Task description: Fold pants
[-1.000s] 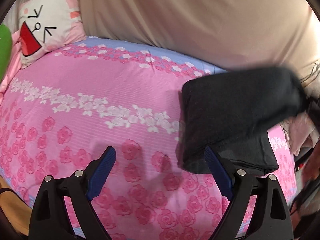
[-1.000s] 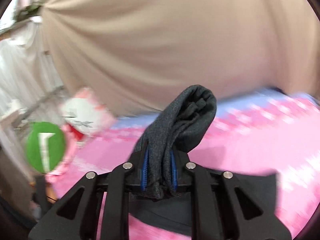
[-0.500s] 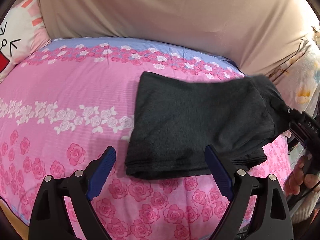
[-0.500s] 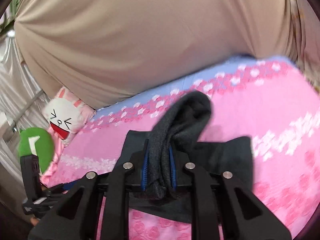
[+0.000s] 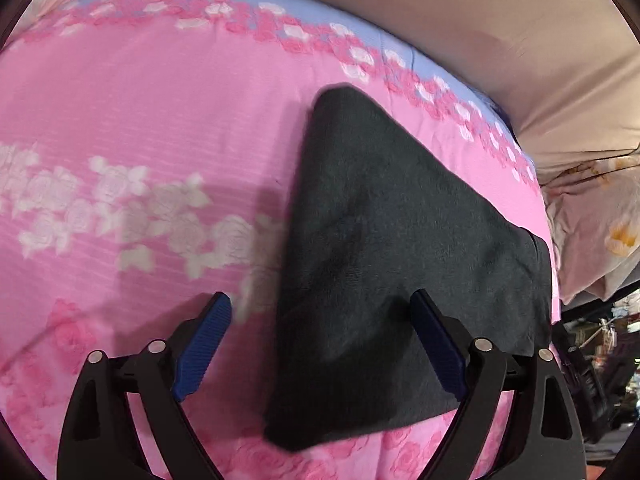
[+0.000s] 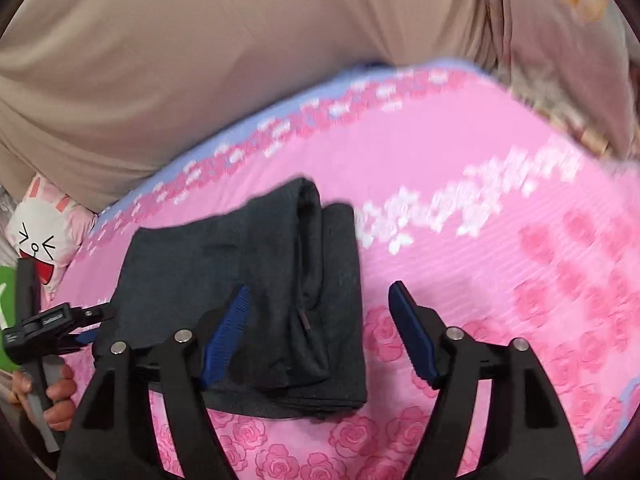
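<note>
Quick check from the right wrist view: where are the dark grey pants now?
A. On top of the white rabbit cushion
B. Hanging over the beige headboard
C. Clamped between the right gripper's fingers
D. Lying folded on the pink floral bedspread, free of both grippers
D: the dark grey pants lie folded flat on the pink floral bedspread, and the right gripper has its fingers spread apart above them, pressing on nothing.

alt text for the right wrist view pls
Folded dark grey knit pants lie flat on a pink rose-print bedsheet, released from the right tool, whose blue-padded jaws have just opened. At far left, a hand holds the left tool.
</note>
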`<action>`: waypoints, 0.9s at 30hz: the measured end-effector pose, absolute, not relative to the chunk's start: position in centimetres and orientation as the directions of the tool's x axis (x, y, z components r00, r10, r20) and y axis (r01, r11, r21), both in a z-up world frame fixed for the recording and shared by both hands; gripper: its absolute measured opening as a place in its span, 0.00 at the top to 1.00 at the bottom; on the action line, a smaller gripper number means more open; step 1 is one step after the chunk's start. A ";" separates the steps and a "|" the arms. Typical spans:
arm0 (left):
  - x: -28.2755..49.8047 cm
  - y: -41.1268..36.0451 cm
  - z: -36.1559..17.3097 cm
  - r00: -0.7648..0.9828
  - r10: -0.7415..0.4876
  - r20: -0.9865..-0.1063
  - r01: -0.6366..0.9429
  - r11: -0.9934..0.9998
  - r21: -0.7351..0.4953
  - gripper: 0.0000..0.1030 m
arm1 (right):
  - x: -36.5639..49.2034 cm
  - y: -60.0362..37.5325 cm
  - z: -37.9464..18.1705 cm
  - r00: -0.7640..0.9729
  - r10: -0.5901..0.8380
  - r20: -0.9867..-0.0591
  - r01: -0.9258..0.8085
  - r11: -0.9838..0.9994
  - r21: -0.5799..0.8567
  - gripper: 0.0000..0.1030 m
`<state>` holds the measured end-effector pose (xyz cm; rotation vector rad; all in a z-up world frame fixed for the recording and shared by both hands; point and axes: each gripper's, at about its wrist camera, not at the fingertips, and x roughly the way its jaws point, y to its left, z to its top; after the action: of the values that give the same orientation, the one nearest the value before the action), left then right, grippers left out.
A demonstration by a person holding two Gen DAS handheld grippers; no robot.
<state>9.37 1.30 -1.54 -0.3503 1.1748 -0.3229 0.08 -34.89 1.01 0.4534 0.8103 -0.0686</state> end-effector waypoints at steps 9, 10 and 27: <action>9.3 0.9 0.1 0.386 -0.457 -0.802 0.185 0.890 -0.418 0.86 | 0.9 -34.2 -0.6 0.683 0.275 -0.677 0.181 0.834 0.521 0.72; 8.6 1.9 1.3 0.402 -0.468 -0.787 0.191 0.884 -0.427 0.86 | 0.6 -33.3 0.7 0.697 0.297 -0.653 0.140 0.837 0.530 0.72; 0.4 6.2 5.3 0.630 -0.025 -0.776 0.055 0.998 0.013 0.20 | 0.1 -24.1 2.3 0.687 0.193 -0.701 0.047 0.950 0.308 0.45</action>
<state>0.41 6.16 5.27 0.0360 0.8885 -0.0454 0.08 -24.12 2.35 0.3154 0.8130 0.0833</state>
